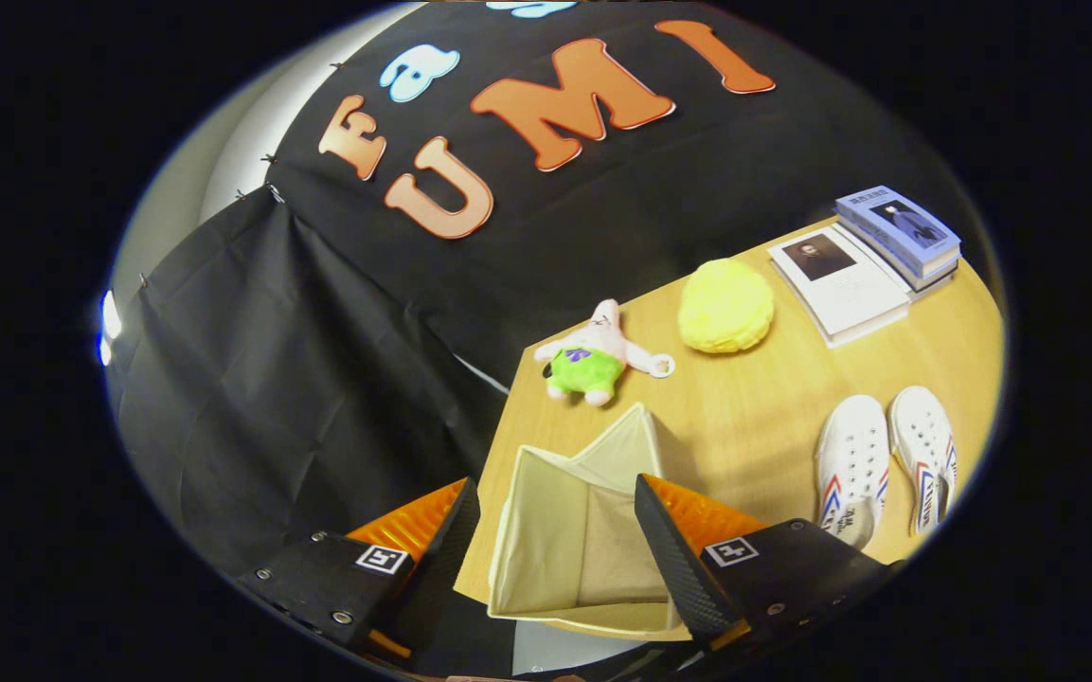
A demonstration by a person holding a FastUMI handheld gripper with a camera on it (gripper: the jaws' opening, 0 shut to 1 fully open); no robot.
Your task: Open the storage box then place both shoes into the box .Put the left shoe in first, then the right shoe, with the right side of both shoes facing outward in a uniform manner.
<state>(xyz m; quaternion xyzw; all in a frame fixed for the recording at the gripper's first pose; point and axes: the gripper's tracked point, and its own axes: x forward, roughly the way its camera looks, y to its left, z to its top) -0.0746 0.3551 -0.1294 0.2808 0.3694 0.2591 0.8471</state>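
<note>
black cloth hangs behind a light wooden table that fills the right part of the scene. the gripper hovers above the table's near left corner with its fingers spread wide, pinching nothing. between the fingers sits the storage box, a cream fabric box with its top open and its inside bare; one flap or corner stands up in a point at its far side. to the right of the box, well apart from it, the two white shoes lie side by side on the table, soles down, with red and blue stripes on their sides. beyond the box lies a pink star-shaped plush toy in green shorts. just right of it is a fluffy yellow cushion. at the far right corner lie books, one flat and a small stack beside it.
</note>
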